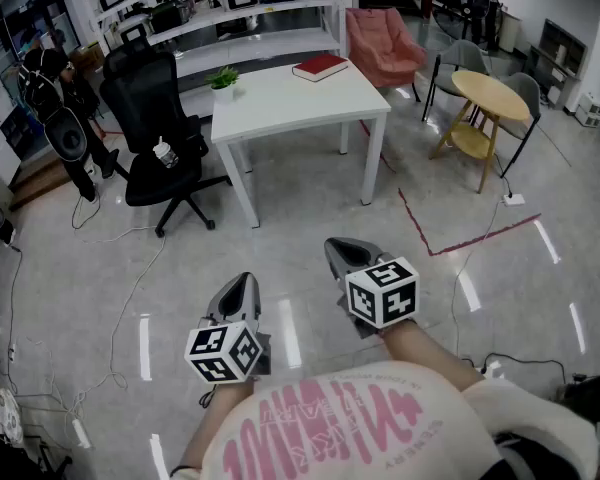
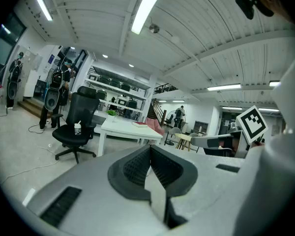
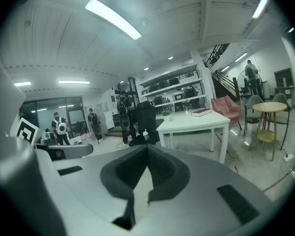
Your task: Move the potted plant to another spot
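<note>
A small green potted plant (image 1: 223, 80) stands on the back left corner of a white table (image 1: 310, 103), far ahead of me. A red book (image 1: 320, 66) lies on the table's far right side. My left gripper (image 1: 242, 286) and right gripper (image 1: 340, 252) hover side by side over the floor, well short of the table. Both point toward it, shut with nothing between the jaws. The left gripper view has the plant (image 2: 111, 113) far off beyond the shut left gripper (image 2: 150, 149). Past the shut right gripper (image 3: 147, 149), the plant (image 3: 167, 113) is again small and distant.
A black office chair (image 1: 160, 138) with a cup (image 1: 164, 154) on its seat stands left of the table. A pink armchair (image 1: 380, 43) and a round wooden table (image 1: 490, 93) with grey chairs are at the right. Cables trail on the floor at left; shelving lines the back.
</note>
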